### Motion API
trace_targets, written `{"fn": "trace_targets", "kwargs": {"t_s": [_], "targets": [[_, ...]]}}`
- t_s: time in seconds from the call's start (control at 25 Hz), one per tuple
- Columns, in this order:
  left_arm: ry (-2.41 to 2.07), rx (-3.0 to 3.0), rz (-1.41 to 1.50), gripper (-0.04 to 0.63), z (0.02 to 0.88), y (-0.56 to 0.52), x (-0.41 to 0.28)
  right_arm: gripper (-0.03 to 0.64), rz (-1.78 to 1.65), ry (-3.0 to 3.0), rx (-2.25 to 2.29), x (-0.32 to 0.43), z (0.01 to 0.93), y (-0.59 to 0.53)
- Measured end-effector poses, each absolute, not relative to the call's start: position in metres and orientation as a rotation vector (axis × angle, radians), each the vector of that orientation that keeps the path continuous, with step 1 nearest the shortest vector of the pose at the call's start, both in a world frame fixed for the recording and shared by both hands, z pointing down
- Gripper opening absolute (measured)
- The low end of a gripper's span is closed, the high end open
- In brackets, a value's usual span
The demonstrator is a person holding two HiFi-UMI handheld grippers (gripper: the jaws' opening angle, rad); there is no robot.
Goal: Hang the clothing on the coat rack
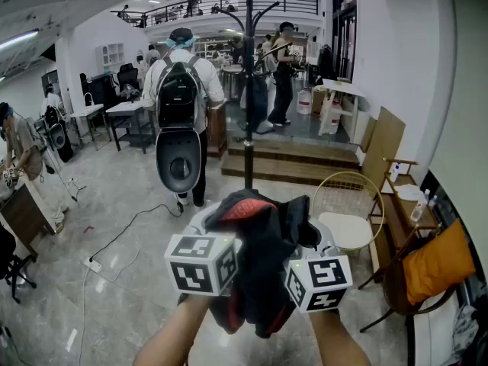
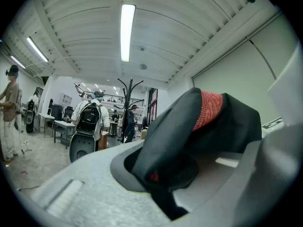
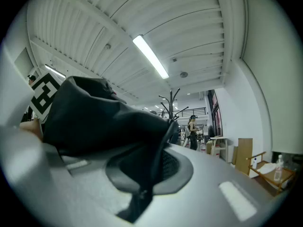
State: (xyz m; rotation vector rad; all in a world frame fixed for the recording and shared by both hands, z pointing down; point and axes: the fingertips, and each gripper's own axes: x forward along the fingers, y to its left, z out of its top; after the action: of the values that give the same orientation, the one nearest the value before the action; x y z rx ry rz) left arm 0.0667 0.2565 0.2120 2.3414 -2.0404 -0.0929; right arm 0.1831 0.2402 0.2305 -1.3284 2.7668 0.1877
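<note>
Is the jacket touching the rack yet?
Apart. Left gripper view shows the rack small and distant, with open room between it and the jacket.

The left gripper and right gripper show pale grey moulded shells, each with a white cube of black square markers.

Base of the coat rack out of sight behind the black clothing

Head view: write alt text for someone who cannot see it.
The left gripper and right gripper clamp a bunched black garment with a red patch, held toward a black coat rack straight ahead. A person with a backpack stands left of the rack, facing away.
</note>
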Motion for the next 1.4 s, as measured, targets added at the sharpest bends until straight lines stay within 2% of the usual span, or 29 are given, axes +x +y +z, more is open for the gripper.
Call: {"fn": "trace_targets", "kwargs": {"t_s": [0.72, 1.4], "targets": [[-1.993, 2.351, -0.088, 0.018, 0.222, 0.254, 0.044, 0.011, 0.143, 2.745, -1.393, 0.17, 0.232, 0.234], [-2.006, 2.352, -0.046, 0.018, 0.221, 0.177, 0.047, 0.011, 0.156, 2.729, -1.377, 0.178, 0.225, 0.154]]}}
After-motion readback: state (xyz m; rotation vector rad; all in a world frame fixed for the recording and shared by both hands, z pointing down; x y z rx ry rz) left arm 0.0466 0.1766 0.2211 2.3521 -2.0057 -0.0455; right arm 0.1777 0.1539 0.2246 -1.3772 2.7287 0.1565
